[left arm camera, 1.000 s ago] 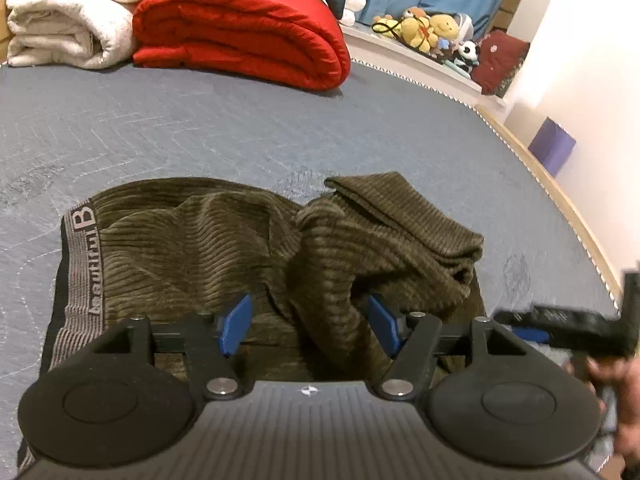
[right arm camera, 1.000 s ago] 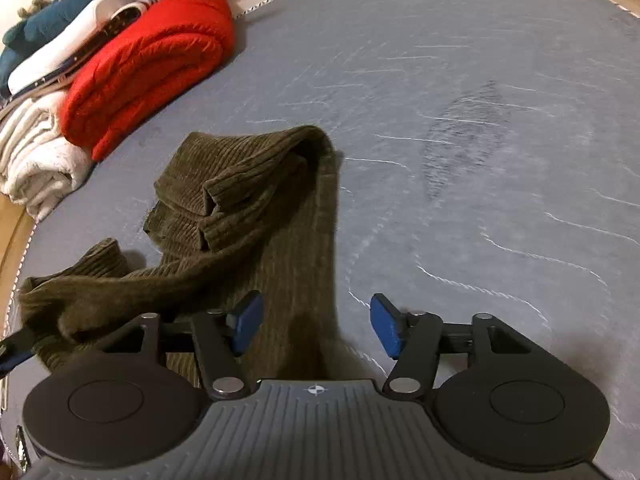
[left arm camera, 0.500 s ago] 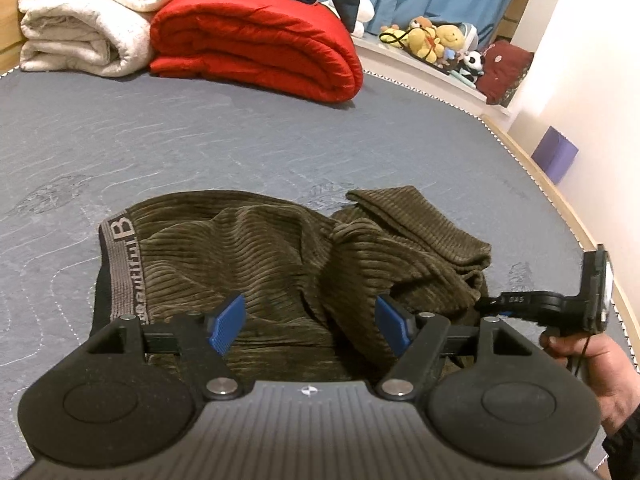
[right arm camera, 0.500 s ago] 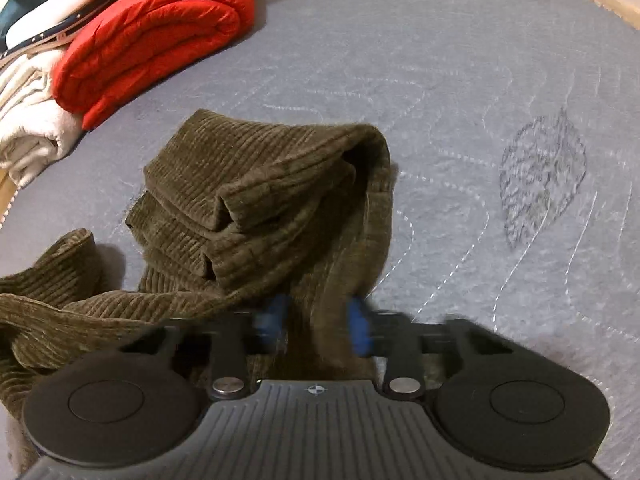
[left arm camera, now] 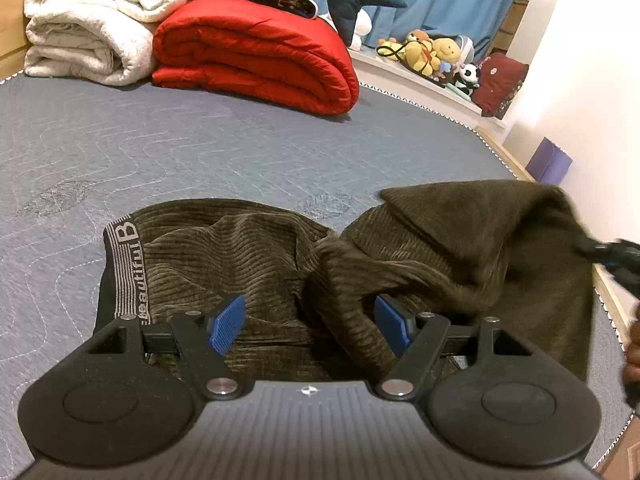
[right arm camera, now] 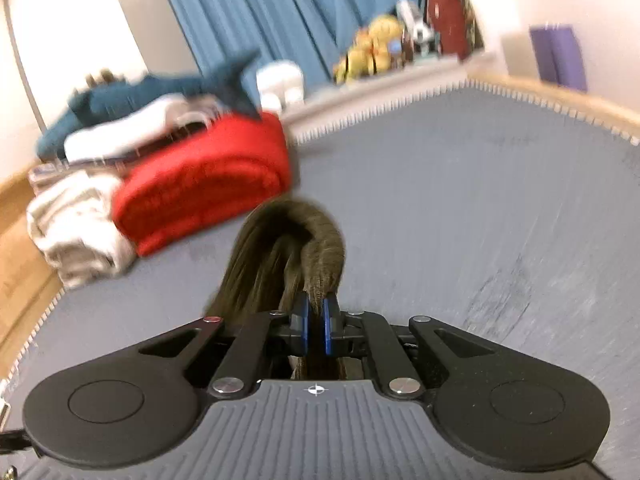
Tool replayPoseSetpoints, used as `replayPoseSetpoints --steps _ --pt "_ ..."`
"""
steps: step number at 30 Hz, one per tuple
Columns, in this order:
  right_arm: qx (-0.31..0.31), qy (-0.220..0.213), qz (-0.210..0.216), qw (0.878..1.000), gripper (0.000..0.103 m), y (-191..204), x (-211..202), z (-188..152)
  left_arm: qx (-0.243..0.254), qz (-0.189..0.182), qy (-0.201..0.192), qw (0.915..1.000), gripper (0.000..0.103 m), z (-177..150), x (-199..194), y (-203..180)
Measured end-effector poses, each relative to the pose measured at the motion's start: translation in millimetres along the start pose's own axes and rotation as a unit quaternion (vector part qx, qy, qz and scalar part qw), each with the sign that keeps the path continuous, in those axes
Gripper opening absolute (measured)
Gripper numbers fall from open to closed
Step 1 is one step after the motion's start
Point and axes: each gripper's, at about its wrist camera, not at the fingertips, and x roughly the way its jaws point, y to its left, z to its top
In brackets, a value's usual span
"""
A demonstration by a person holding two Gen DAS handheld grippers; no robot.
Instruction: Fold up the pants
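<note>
Grey quilted bed [left arm camera: 200, 152] bears olive pants [left arm camera: 224, 256], red duvet [left arm camera: 256, 60], white blanket [left arm camera: 88, 28].

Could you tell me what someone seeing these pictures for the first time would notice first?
Probably the olive corduroy pants crumpled on the grey mattress, one end pulled up at the right by the right gripper, shut on the fabric. Next, the red folded quilt at the far edge beside white blankets. The left gripper hangs open over the pants.

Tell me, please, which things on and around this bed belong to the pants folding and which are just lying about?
Job: pants, right gripper shut on them, left gripper open.
Lying about: red quilt, white blanket, plush toys, purple box.
</note>
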Motion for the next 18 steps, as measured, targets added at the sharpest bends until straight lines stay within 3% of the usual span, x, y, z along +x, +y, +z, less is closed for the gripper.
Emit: replayPoseSetpoints --steps 5,8,13,18 --pt "-0.027 -0.041 0.007 0.999 0.007 -14.7 -62.2 11.4 -0.003 -0.004 0.000 1.0000 0.077 0.9 2.3 -2.5" --pt "-0.032 -0.028 -0.020 0.999 0.007 -34.2 -84.9 9.3 -0.004 -0.008 0.001 1.0000 0.077 1.5 4.6 -5.1" --pt "0.016 0.071 -0.129 0.989 0.007 -95.3 -96.8 -2.4 0.002 -0.016 0.005 0.9999 0.077 0.8 9.8 -15.7" --pt "0.037 0.184 -0.183 0.965 0.007 -143.5 -93.3 -33.8 0.003 -0.020 0.007 0.9998 0.077 0.0 13.1 -20.3"
